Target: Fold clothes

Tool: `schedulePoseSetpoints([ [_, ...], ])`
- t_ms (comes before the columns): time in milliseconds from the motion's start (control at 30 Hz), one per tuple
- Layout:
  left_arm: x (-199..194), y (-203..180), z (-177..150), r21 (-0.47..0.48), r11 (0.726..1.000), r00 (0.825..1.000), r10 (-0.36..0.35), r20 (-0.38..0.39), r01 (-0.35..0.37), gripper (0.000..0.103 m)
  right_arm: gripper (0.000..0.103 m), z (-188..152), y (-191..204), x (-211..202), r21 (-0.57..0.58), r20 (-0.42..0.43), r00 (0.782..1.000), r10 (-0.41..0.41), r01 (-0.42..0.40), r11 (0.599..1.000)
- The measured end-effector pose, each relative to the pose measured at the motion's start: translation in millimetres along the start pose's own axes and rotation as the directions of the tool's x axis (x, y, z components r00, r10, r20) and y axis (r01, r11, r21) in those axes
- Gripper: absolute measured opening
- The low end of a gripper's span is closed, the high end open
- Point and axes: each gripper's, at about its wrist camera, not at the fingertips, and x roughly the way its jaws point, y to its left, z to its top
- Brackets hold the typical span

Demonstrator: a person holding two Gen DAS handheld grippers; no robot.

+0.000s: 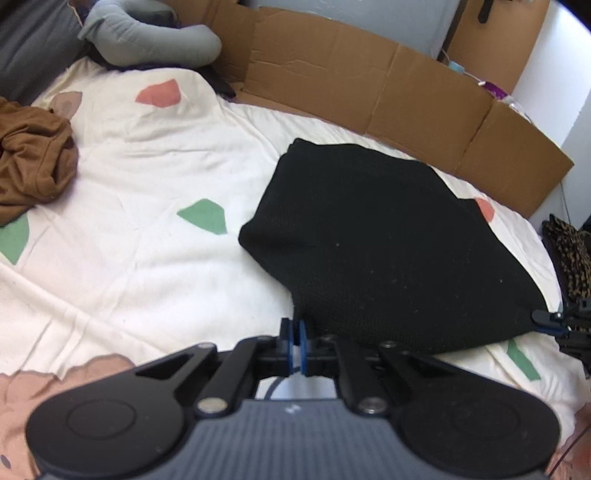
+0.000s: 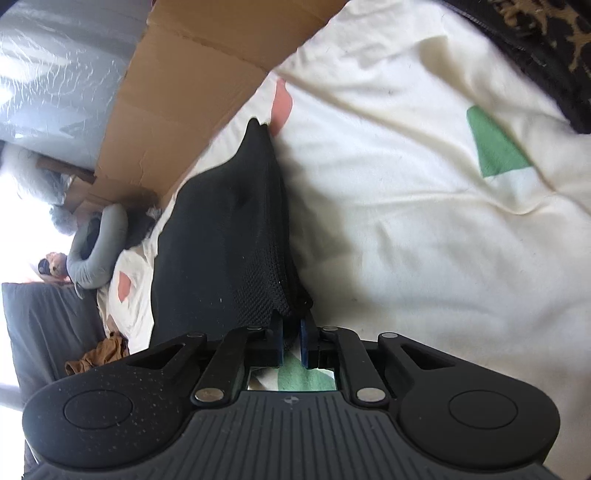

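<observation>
The left gripper [image 1: 298,334] is pinching the near corner of the black garment [image 1: 388,243], its blue-padded fingers [image 1: 303,343] pressed nearly together with only a thin fold of knit between them. The right gripper [image 2: 291,338] is doing the same at the other near corner, its fingers [image 2: 305,343] clamping a thicker bunch of the black garment [image 2: 221,236]. In the left wrist view the right gripper [image 1: 550,319] is showing at the far right edge, touching the cloth's corner there.

The garment is lying on the bed [image 1: 147,177], on a cream cover with green and pink patches, already doubled into a rough slab. From the left fingers it is stretching away and to the right; the edge held between the two grippers is running across the near side, and the free far edge is sitting close to the cardboard [image 1: 406,81] lining the back of the bed. Any next fold would probably be carrying this held edge forward toward that far edge, so both hands are equally placed, one on each corner.

A crumpled brown garment [image 1: 33,162] is waiting well apart to the left, near a grey pillow [image 1: 147,33]. A leopard-print cloth [image 1: 569,251] is being cut off at the right border. How many layers each grip is catching cannot be made out, and the garment's underside and far corners are hidden by its own bulk.
</observation>
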Motion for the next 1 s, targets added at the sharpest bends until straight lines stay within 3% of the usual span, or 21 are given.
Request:
schedulePoseSetpoints([
  [133,9.2,8.9,-0.1,-0.062,0.998,0.999,-0.007,-0.052,0.004,0.009,0.013,-1.2,-2.1,8.5,0.002,-0.031,0.999,-0.019,0.019,1.000],
  [167,7.3,11.9,-0.7,-0.085,0.996,0.999,-0.007,-0.050,0.003,0.014,0.016,-1.7,-2.5,9.4,0.003,-0.034,0.999,-0.018,0.018,1.000],
  [267,1.8,19.9,0.9,-0.153,0.988,1.000,-0.012,-0.022,0.009,0.043,0.039,-4.1,-2.7,10.0,-0.003,-0.033,0.999,-0.008,0.007,1.000],
  [300,1.0,22.4,2.2,-0.174,0.985,1.000,-0.018,-0.015,0.015,0.048,0.039,-4.8,-3.5,10.7,0.001,-0.032,0.999,-0.005,0.005,1.000],
  [367,2.9,25.2,2.5,-0.217,0.976,0.999,-0.044,-0.019,0.039,0.049,0.042,-6.2,-6.4,12.3,0.017,-0.026,1.000,0.001,0.000,1.000],
  [533,17.0,31.7,3.5,-0.334,0.941,0.995,-0.082,-0.051,0.061,0.049,0.042,-7.4,-12.9,12.2,0.054,-0.004,1.000,0.029,-0.028,0.998],
  [733,17.0,41.6,-11.3,-0.501,0.856,0.982,-0.181,-0.051,0.132,0.049,0.040,-5.0,-20.1,13.1,0.098,0.007,0.998,0.063,-0.063,0.993],
  [767,18.3,42.5,-12.9,-0.522,0.841,0.981,-0.191,-0.045,0.140,0.049,0.036,-4.5,-20.6,13.4,0.102,0.007,0.998,0.065,-0.066,0.993],
  [800,20.5,43.9,-14.0,-0.543,0.827,0.979,-0.199,-0.038,0.147,0.049,0.026,-4.3,-20.5,14.3,0.105,0.007,0.998,0.063,-0.063,0.992],
  [1000,28.0,51.3,-16.1,-0.599,0.776,0.973,-0.229,0.022,0.196,0.045,0.013,-2.4,-20.5,10.3,0.111,0.017,0.997,0.073,-0.074,0.991],
])
